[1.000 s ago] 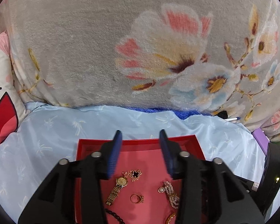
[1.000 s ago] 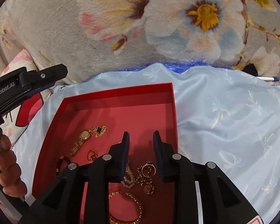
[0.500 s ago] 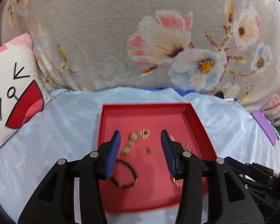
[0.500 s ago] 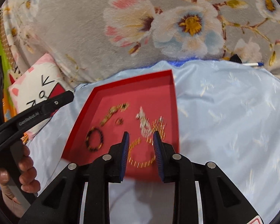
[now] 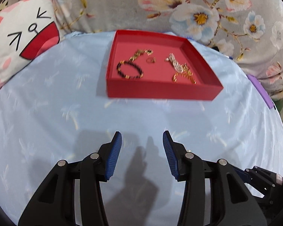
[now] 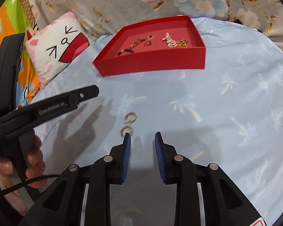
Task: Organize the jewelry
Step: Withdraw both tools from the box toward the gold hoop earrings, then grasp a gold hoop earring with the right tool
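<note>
My red tray (image 5: 163,92) sits on a pale blue sheet (image 5: 47,113) printed with faint palm trees; behind it lie a grey floral blanket (image 5: 113,5) and a pink-and-white cat-face pillow (image 5: 18,37). My gripper pads (image 6: 126,158) are blue.

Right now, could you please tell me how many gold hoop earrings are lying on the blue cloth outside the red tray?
2: one hoop lies on the cloth, the other hoop just nearer, beside the right tool's left fingertip. More may be hidden behind the tools.

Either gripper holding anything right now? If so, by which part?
Nothing held. Left gripper and right gripper are both open and empty; two gold earrings lie loose on the cloth.
</note>
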The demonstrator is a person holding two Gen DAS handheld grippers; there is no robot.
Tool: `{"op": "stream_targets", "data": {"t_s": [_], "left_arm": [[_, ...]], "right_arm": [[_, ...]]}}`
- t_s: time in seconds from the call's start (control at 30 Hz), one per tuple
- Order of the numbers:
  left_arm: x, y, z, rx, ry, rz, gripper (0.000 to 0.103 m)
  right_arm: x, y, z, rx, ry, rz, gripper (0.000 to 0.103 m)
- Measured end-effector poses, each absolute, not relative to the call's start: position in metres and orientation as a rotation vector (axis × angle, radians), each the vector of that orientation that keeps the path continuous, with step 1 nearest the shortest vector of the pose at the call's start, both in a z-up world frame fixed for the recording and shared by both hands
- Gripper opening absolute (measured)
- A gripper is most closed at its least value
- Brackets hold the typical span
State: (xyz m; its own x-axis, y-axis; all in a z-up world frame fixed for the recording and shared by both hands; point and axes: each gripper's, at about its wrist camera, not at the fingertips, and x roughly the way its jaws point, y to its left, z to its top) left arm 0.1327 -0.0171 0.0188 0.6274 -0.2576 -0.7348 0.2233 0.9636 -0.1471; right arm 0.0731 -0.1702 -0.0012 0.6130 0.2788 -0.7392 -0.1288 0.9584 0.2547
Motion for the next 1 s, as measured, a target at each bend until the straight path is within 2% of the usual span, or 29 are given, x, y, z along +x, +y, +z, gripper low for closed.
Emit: {"op": "stream_targets", "data": {"t_s": [0.53,0.67,1.0], "left_arm": [[0.111,0.021,0.010,-0.075,0.853,-0.212,0.044],[0.111,0.018,0.013,-0.072,0.849,-0.224,0.044],[0.112,-0.016,0.016,-0.029,0.855,-0.301,0.044]], "right_arm": [[0.089,-0.138,-0.013,0.094,0.881,0.200,0.025],[0.089,-0.133,-0.013,0.027,0.871,0.167,0.017],[0.070,-0.165,-0.011,0.109,0.868,0.140,0.016]]}}
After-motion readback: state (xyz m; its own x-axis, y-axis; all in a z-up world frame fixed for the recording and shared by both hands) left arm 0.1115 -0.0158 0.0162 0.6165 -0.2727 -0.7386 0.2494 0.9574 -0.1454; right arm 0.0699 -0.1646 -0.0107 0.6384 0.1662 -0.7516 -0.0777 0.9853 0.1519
